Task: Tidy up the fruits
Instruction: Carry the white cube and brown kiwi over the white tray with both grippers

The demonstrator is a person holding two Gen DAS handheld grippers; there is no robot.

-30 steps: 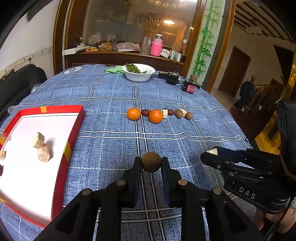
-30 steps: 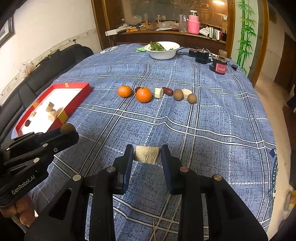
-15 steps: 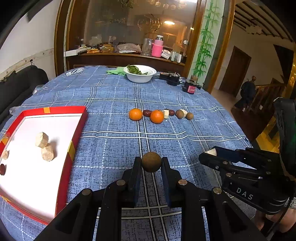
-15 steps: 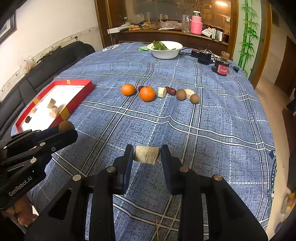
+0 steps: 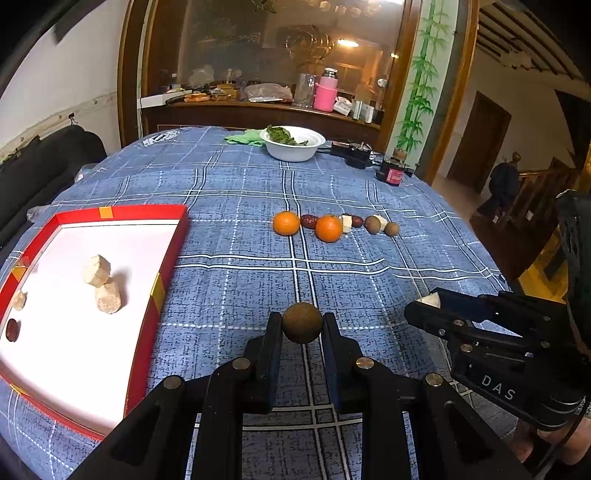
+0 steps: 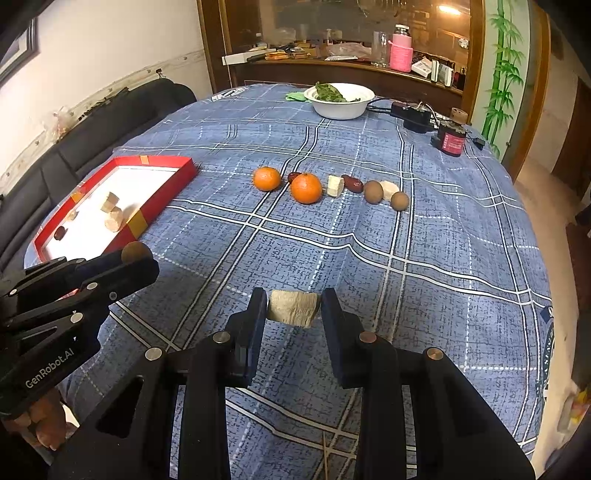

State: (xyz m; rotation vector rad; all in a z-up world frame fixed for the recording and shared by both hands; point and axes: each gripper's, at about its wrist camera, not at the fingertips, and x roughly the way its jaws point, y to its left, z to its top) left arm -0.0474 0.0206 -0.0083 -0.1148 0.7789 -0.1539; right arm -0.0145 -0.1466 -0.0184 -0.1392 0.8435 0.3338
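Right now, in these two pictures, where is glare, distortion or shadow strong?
Left wrist view: the fisheye bends the red tray rim, and the pale chunks cast soft shadows to their right. Right wrist view: the tablecloth lines curve, corners go black, and a ceiling lamp glares.

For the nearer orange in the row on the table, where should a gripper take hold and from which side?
Grip the nearer orange across its widest middle, coming down from above and the near side. It is round, so any diameter holds, but a red date and a pale cut chunk crowd its flanks. Set the fingers front and back, where the tablecloth looks bare.
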